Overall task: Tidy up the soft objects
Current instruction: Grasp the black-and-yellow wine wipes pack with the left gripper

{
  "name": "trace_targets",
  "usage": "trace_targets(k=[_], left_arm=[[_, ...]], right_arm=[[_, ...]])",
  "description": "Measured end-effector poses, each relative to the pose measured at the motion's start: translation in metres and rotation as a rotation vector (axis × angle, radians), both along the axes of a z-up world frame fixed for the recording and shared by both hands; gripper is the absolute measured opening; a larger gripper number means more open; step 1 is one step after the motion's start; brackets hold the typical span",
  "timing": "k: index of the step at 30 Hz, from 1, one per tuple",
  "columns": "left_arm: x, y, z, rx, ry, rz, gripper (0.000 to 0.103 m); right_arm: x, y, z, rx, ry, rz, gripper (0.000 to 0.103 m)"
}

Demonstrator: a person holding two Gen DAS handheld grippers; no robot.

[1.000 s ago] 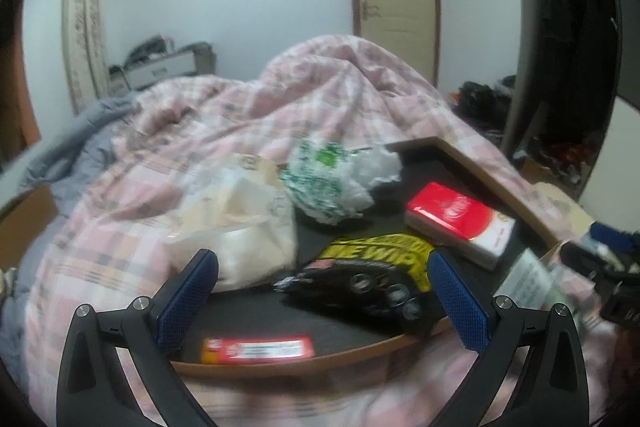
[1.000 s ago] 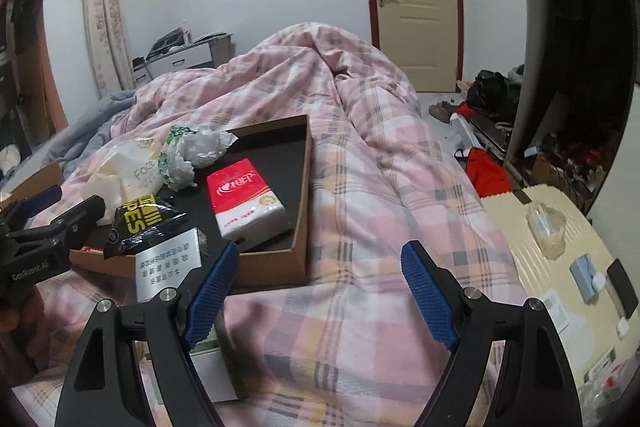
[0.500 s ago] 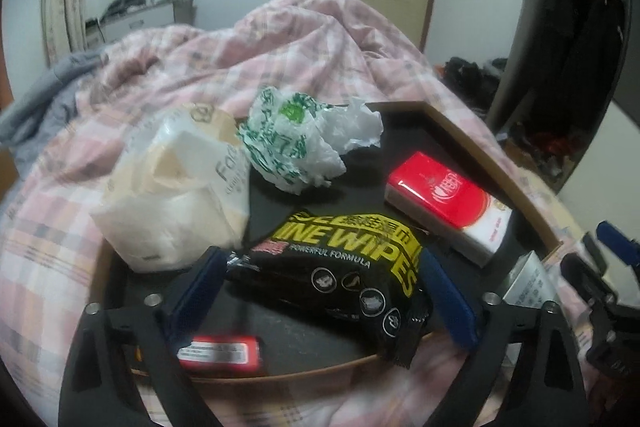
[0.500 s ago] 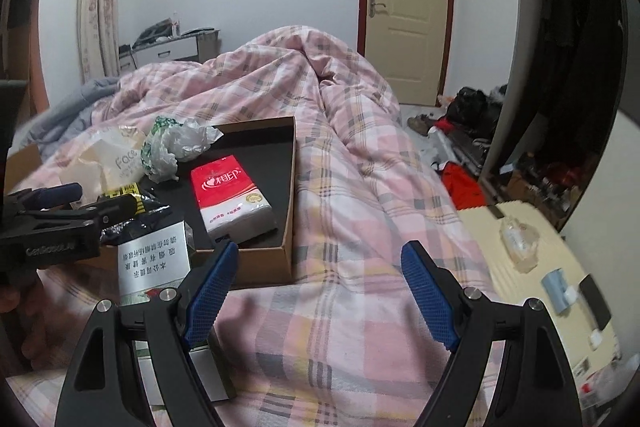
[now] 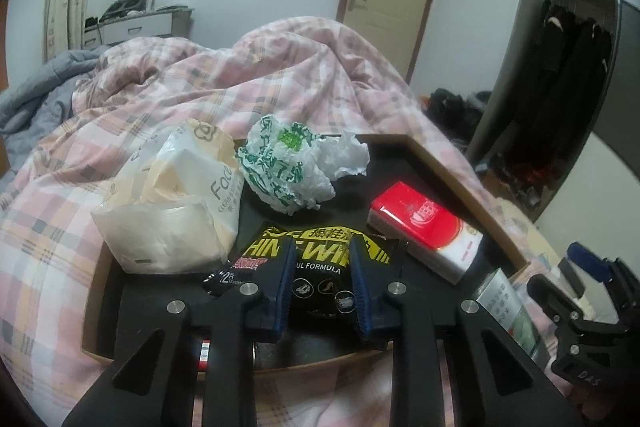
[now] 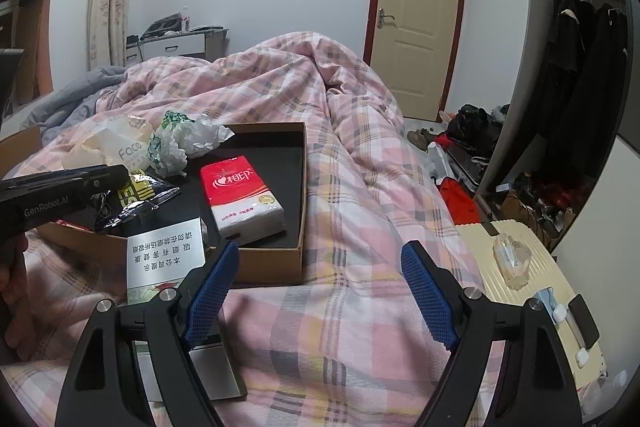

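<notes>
One black-and-yellow wipes pack (image 5: 320,269), crinkled glossy foil, pinched by left gripper (image 5: 321,267)

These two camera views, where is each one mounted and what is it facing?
Left wrist view: sits on the left gripper, looking down its jaws, just closed on the black wipes pack in the cardboard tray; only the jaws show.
Right wrist view: sits on the right gripper, open over the pink plaid quilt; a hand shows at left.
Both share the tray and the red tissue pack.
</notes>
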State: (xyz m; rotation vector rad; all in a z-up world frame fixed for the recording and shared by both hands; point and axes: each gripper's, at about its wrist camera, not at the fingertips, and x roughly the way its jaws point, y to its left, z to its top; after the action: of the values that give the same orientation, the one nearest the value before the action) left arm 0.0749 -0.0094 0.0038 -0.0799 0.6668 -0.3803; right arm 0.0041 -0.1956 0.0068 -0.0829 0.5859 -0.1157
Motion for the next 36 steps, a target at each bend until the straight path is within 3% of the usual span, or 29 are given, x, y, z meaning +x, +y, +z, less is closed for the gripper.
trace_targets(k=[4,8,9,12,13,18,21,24,30,36], left_arm=[[-0.003,0.013,0.007,-0.116,-0.029,-0.023,0.023],[-0.005,0.01,0.014,-0.095,-0.062,-0.001,0.026],[-0.004,0.007,0.013,-0.083,-0.056,-0.004,0.034],[-0.003,0.001,0.008,-0.045,-0.051,0.001,0.074],[-0.004,0.001,0.009,-0.044,-0.063,0.009,0.077],[0.005,0.001,0.004,-0.075,-0.026,-0.006,0.077],[0.015,-0.009,-0.01,-0.02,0.038,-0.011,0.077],[0.016,-0.017,-0.016,0.041,0.037,-0.004,0.077],[0.02,-0.018,-0.024,0.068,0.059,-0.003,0.075],[0.016,-0.018,-0.023,0.071,0.044,0.0,0.061]], right_arm=[[0.0,0.001,0.0,0.0,0.0,0.001,0.082],[0.0,0.001,0.0,0.002,-0.001,0.003,0.082],[0.0,0.001,0.0,0.003,-0.001,0.004,0.082],[0.0,0.001,0.0,0.002,-0.001,0.003,0.082],[0.0,0.001,0.0,0.002,-0.001,0.004,0.082],[0.0,0.0,-0.001,0.01,0.005,0.007,0.082],[0.0,0.0,-0.001,0.013,0.007,0.009,0.082],[0.0,0.0,-0.001,0.012,0.007,0.008,0.082],[0.002,0.0,-0.003,0.018,0.013,0.014,0.082],[0.002,0.0,-0.003,0.017,0.012,0.013,0.082]])
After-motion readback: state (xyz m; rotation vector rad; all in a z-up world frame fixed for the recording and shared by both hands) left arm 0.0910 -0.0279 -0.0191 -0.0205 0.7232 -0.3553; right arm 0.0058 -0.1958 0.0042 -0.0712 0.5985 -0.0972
